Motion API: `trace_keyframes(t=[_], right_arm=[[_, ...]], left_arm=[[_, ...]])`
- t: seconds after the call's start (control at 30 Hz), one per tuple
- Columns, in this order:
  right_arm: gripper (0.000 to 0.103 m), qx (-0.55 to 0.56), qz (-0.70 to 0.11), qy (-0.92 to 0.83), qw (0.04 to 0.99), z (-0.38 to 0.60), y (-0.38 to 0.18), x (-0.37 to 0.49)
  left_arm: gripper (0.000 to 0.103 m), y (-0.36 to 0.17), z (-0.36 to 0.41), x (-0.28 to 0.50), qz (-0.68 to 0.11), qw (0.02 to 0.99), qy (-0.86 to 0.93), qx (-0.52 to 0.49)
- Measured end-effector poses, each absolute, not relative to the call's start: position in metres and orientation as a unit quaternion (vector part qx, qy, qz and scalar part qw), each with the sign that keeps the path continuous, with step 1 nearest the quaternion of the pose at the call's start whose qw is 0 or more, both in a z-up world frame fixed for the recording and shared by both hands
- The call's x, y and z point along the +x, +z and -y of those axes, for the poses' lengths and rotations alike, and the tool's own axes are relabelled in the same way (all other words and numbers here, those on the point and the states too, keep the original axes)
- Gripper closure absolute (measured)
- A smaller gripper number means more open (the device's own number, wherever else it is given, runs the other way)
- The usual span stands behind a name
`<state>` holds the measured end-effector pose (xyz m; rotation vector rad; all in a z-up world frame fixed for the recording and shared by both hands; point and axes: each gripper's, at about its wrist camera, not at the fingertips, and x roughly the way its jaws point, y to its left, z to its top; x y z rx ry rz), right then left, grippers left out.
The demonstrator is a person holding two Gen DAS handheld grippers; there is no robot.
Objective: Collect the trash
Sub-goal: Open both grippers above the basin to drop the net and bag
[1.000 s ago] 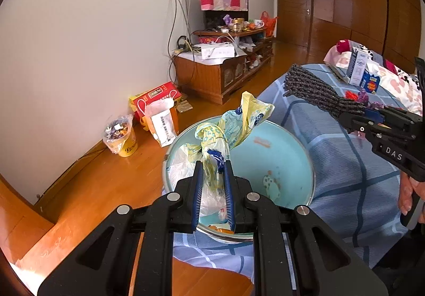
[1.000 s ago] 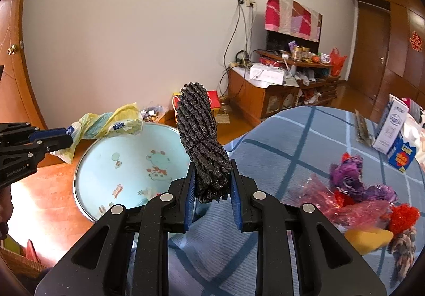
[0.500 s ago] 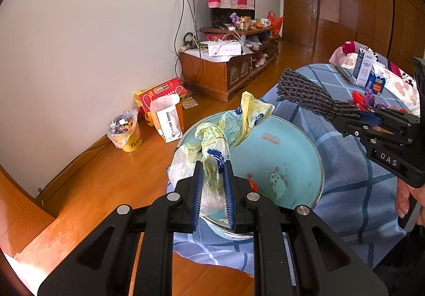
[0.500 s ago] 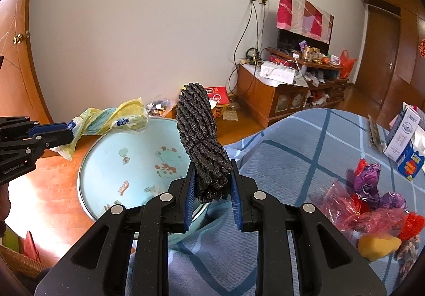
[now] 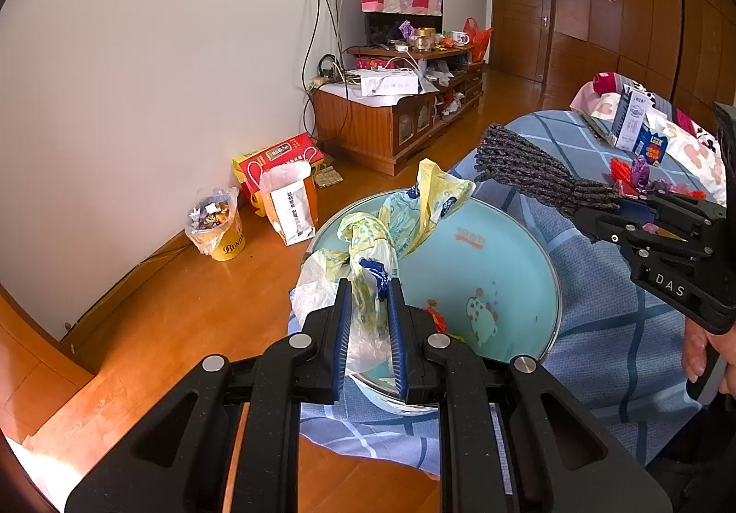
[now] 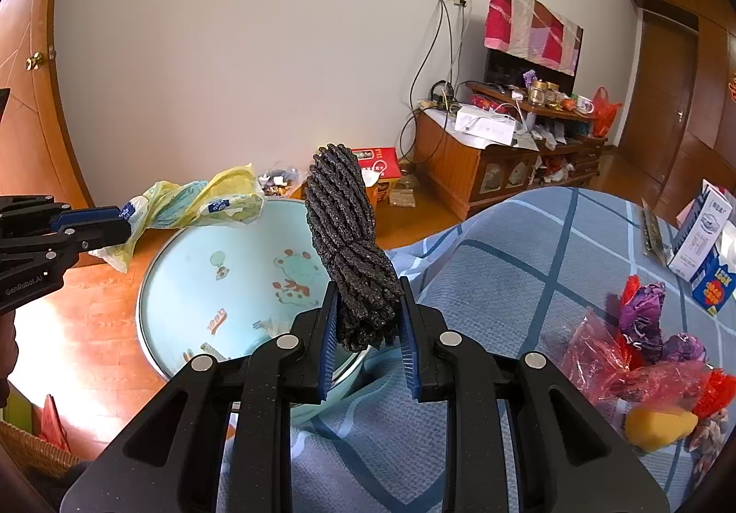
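Little has changed over the last second: both grippers have kept their loads, and only the view has drifted slightly, so the basin and bed sit a touch differently in frame; judged from that, the drop into the basin has not yet begun. Nearest, the left gripper [image 5: 370,329] is clenched on a twisted yellow-and-white plastic bag [image 5: 400,221], its blue pads pressing the neck while the loose end pokes up over the near rim of the pale blue basin [image 5: 515,246]. The basin rests at the near corner of the bed [image 6: 529,246], on the blue checked cover. The right gripper [image 6: 365,331] is grasping a dark grey bundle of cord [image 6: 345,227], which stands up from the pads and leans over the basin's bed-side edge. Both grippers point downward at a moderate slant, held by the person above the basin. Farther along the bed lie red and purple wrappers [image 6: 639,342] and a yellow lump, uncollected, with small cartons beyond.
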<state>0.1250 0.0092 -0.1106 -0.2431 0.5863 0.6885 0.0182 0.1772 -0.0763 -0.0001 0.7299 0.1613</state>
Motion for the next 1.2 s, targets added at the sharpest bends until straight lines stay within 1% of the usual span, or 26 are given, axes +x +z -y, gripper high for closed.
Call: trace_keyframes(t=[0.5, 0.6, 0.67, 0.73, 0.8, 0.83, 0.87, 0.9, 1.0, 1.07, 1.13, 1.2], right_arm=[[0.078, -0.123, -0.285, 0.335, 0.890, -0.016, -0.113, 0.124], [0.077, -0.125, -0.287, 0.337, 0.888, -0.018, -0.114, 0.123], [0.075, -0.126, -0.291, 0.341, 0.885, -0.019, -0.115, 0.123], [0.065, -0.126, -0.296, 0.345, 0.882, -0.021, -0.118, 0.124], [0.058, -0.127, -0.299, 0.345, 0.880, -0.021, -0.121, 0.125], [0.053, -0.127, -0.301, 0.344, 0.880, -0.021, -0.122, 0.126], [0.050, -0.126, -0.302, 0.343, 0.880, -0.020, -0.123, 0.126], [0.045, -0.126, -0.303, 0.342, 0.881, -0.020, -0.124, 0.126], [0.045, -0.126, -0.304, 0.338, 0.882, -0.019, -0.125, 0.126], [0.045, -0.125, -0.304, 0.335, 0.883, -0.016, -0.125, 0.126], [0.043, -0.122, -0.303, 0.332, 0.885, -0.012, -0.124, 0.125], [0.041, -0.120, -0.302, 0.327, 0.887, -0.006, -0.123, 0.124]], left_arm=[[0.087, -0.077, -0.176, 0.017, -0.359, 0.930, 0.074, 0.000], [0.086, -0.078, -0.175, 0.017, -0.361, 0.930, 0.071, -0.002], [0.082, -0.079, -0.173, 0.016, -0.362, 0.930, 0.065, -0.003], [0.076, -0.080, -0.170, 0.016, -0.363, 0.930, 0.060, -0.005], [0.075, -0.082, -0.168, 0.017, -0.366, 0.929, 0.052, -0.006], [0.072, -0.084, -0.167, 0.017, -0.369, 0.928, 0.050, -0.008], [0.066, -0.086, -0.166, 0.018, -0.372, 0.927, 0.047, -0.010], [0.064, -0.087, -0.167, 0.019, -0.374, 0.926, 0.048, -0.011], [0.062, -0.090, -0.165, 0.020, -0.377, 0.925, 0.047, -0.012], [0.055, -0.090, -0.166, 0.019, -0.376, 0.925, 0.050, -0.013], [0.053, -0.091, -0.165, 0.019, -0.376, 0.925, 0.052, -0.014], [0.047, -0.093, -0.165, 0.020, -0.379, 0.924, 0.052, -0.015]])
